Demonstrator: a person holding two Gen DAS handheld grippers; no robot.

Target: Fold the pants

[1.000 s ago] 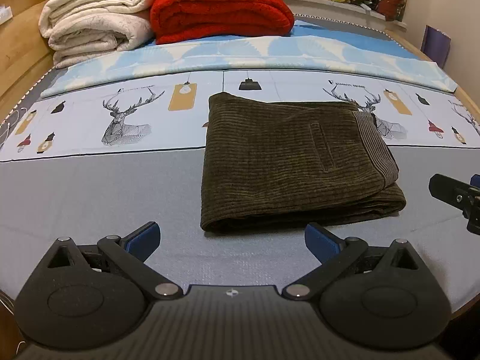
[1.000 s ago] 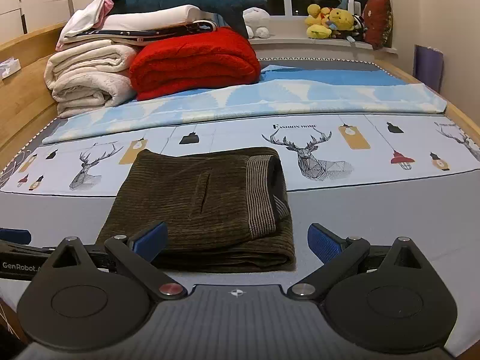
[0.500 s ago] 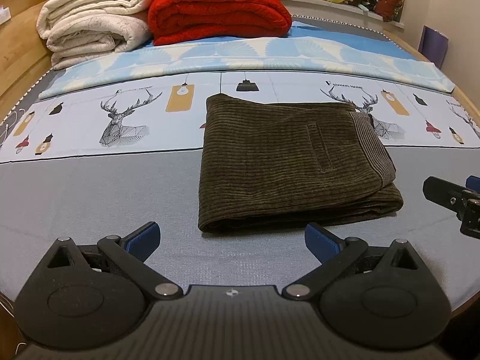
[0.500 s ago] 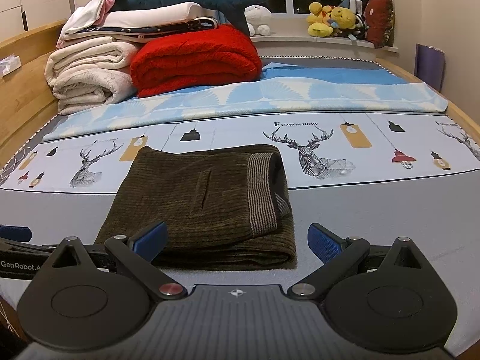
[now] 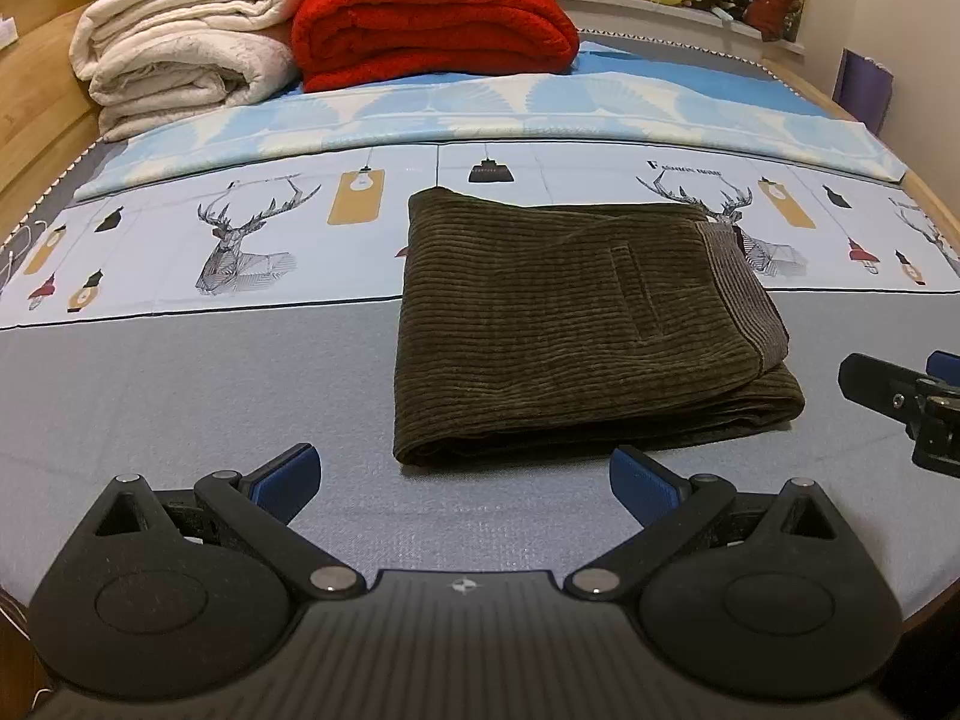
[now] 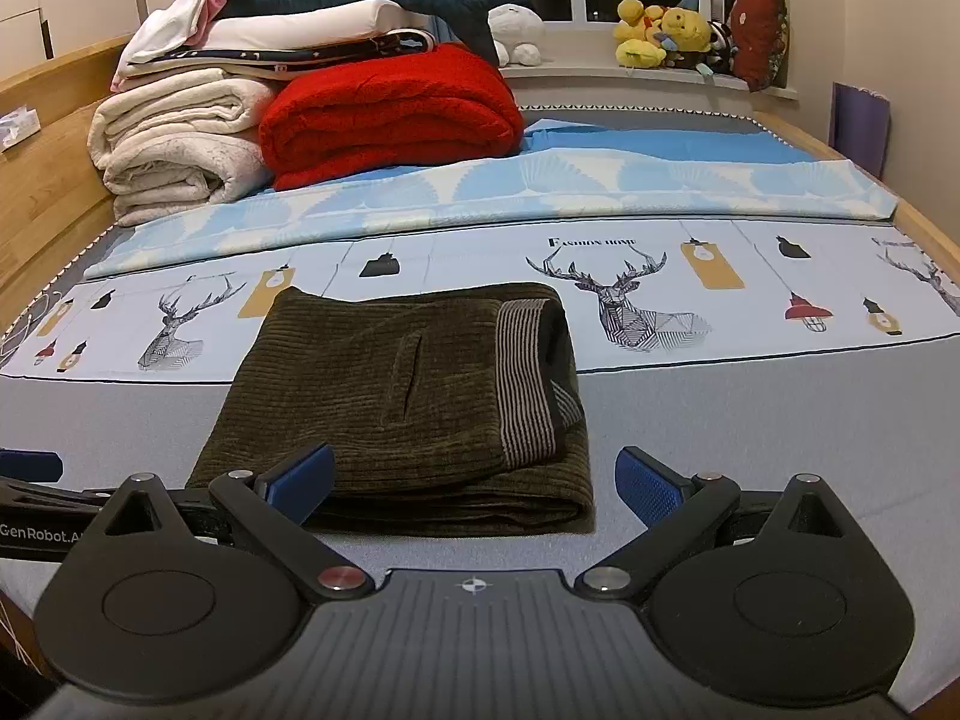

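Note:
Dark olive corduroy pants (image 5: 576,324) lie folded into a flat rectangle on the bed, waistband to the right. They also show in the right wrist view (image 6: 414,396). My left gripper (image 5: 465,480) is open and empty, just in front of the pants' near edge. My right gripper (image 6: 474,480) is open and empty, its left finger (image 6: 300,480) in front of the near edge of the pants. The right gripper's finger (image 5: 888,390) shows at the right edge of the left wrist view.
The bed has a grey sheet (image 5: 180,396) and a deer-print cover (image 5: 240,240). A red blanket (image 5: 432,24) and cream blankets (image 5: 180,72) are stacked at the head. Plush toys (image 6: 666,30) sit on the windowsill. A wooden bed frame (image 6: 48,180) runs along the left.
Both grippers have drawn back and risen slightly from the folded pants. The pants have not moved. Both grippers stay open.

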